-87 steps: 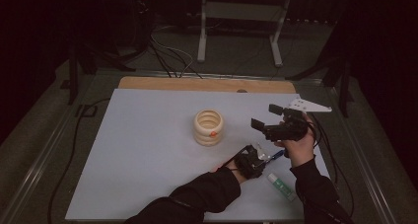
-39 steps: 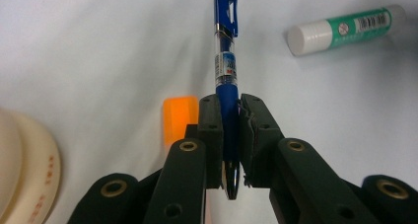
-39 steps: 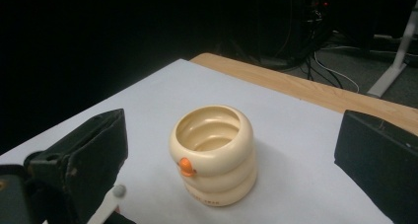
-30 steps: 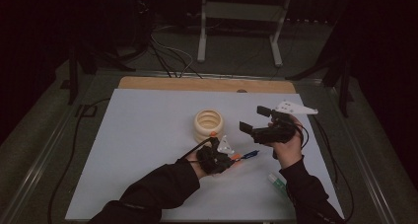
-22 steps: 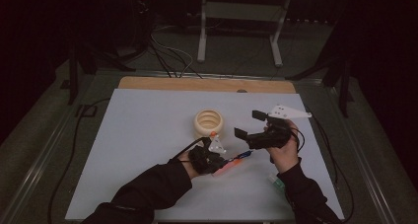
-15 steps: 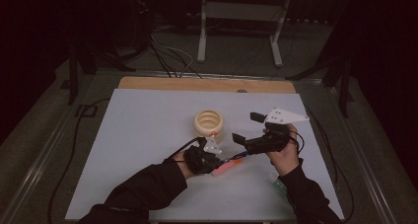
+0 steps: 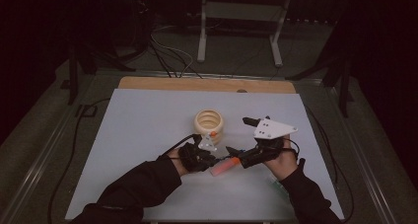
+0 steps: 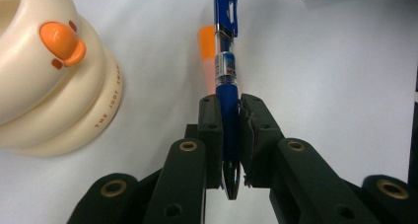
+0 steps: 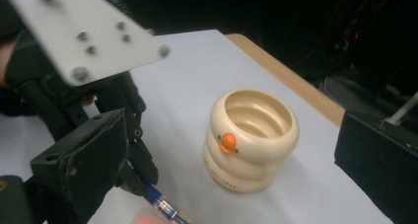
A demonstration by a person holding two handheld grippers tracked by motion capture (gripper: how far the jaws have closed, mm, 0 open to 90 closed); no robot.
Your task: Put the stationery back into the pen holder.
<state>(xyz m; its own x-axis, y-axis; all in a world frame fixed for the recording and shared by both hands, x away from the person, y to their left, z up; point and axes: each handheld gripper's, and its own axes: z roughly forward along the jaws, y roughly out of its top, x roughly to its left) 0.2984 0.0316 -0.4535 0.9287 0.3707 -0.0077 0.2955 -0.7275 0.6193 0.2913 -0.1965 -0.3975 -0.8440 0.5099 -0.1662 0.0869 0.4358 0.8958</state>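
Starting at the left of the high view, our left gripper (image 7: 209, 155) sits low over the white table mat (image 7: 138, 125), its tongs clamped on a blue ballpoint pen with a clear mid-section (image 8: 227, 76). In the left gripper view the two black jaws pinch the pen's barrel from both sides, with its silver end poking back between them and its blue clip pointing away from us. Just behind that gripper stands the cream ribbed ceramic cup with an orange duck beak on its side (image 7: 208, 125), upright and open at the top; nothing is in it that we can see from the right gripper view, where the hollow (image 9: 254, 116) looks bare.

Moving right, an orange highlighter marker (image 7: 224, 166) lies on the mat under and between the two grippers. Our right gripper (image 7: 239, 137) comes next, its jaws spread wide apart and holding nothing, aimed toward the pen and the cup. Farther right, near our right sleeve, a small pale tube with a green end (image 7: 276, 183) lies on the mat.

We judge the work as partly done: the pen is picked up and near the cup, not yet in it. Left to do would be dropping it in, then fetching the marker.
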